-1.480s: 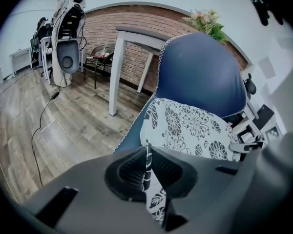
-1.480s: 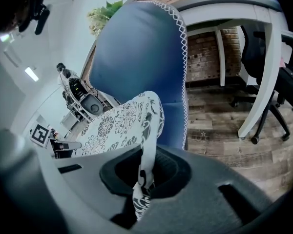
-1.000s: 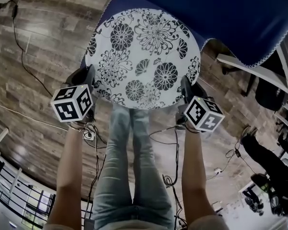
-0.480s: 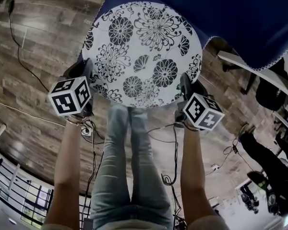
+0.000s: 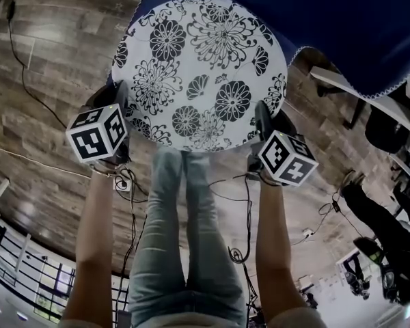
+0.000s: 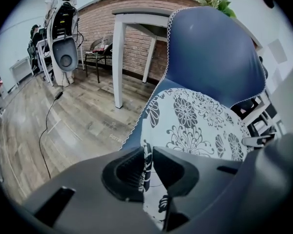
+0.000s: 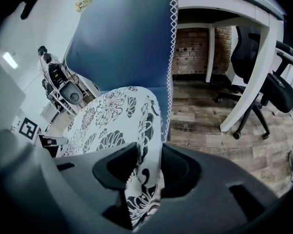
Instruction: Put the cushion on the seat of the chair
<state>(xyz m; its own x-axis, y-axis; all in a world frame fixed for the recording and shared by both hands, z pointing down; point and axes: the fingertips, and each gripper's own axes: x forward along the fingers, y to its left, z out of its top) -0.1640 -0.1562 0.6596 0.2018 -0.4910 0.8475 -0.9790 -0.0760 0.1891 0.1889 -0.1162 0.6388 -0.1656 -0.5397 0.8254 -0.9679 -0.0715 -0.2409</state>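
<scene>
A round white cushion (image 5: 198, 74) with black flower print lies over the seat of the blue chair (image 5: 342, 26), in front of my legs. My left gripper (image 5: 118, 100) is at the cushion's left rim. In the left gripper view the rim (image 6: 195, 126) runs between the narrow jaws (image 6: 147, 165), whose pads still touch it as they are opening. My right gripper (image 5: 263, 117) is at the right rim. Its jaws (image 7: 149, 167) are opening wider, and the cushion edge (image 7: 107, 116) hangs loosely between them. The blue chair back (image 6: 215, 52) rises behind the cushion.
A white table leg (image 6: 118, 57) stands left of the chair on the wood floor. A white desk (image 7: 254, 82) and a black office chair (image 7: 278, 87) are to the right. Cables (image 5: 27, 67) trail across the floor. Another person (image 5: 389, 238) is at the far right.
The cushion has shifted a little up and left in the head view, further over the chair. Both grippers moved slightly with it.
</scene>
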